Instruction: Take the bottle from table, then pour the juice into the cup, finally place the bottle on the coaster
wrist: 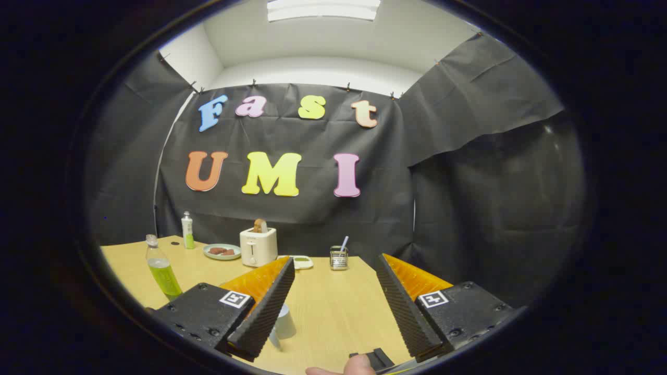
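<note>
The gripper (333, 284) hangs above the pale wooden table (333, 312) with its fingers spread wide, nothing between them. The clear plastic bottle of green juice (162, 271) stands upright well off beside the left finger. A pale grey cup (284, 321) sits partly hidden behind that finger. Beyond the fingers stand a white toaster (258, 246), a plate (222, 252) and a small glass jar (338, 258)

Cup (285, 321) partly hidden behind left finger; coaster (376, 359) cut off.
</note>
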A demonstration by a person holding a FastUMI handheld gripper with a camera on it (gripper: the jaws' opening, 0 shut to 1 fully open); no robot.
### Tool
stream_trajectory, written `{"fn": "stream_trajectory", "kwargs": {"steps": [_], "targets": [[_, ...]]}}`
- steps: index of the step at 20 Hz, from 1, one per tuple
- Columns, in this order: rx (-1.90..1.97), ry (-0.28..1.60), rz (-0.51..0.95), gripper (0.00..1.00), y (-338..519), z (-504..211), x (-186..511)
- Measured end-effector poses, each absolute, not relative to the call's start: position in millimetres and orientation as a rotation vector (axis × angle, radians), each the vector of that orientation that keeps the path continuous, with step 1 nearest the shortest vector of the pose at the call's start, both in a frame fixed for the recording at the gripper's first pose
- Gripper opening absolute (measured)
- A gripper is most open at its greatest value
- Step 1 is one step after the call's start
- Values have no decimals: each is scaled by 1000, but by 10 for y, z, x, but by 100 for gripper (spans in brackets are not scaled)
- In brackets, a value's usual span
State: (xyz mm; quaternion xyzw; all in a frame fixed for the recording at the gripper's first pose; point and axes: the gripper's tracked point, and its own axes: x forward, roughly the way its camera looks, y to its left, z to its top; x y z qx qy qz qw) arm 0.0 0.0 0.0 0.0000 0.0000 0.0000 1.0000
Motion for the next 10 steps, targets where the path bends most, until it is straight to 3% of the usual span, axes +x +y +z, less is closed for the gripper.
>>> {"fn": "stream_trajectory", "kwargs": {"steps": [10], "targets": [[-14, 3, -10, 100, 38, 7, -26]]}}
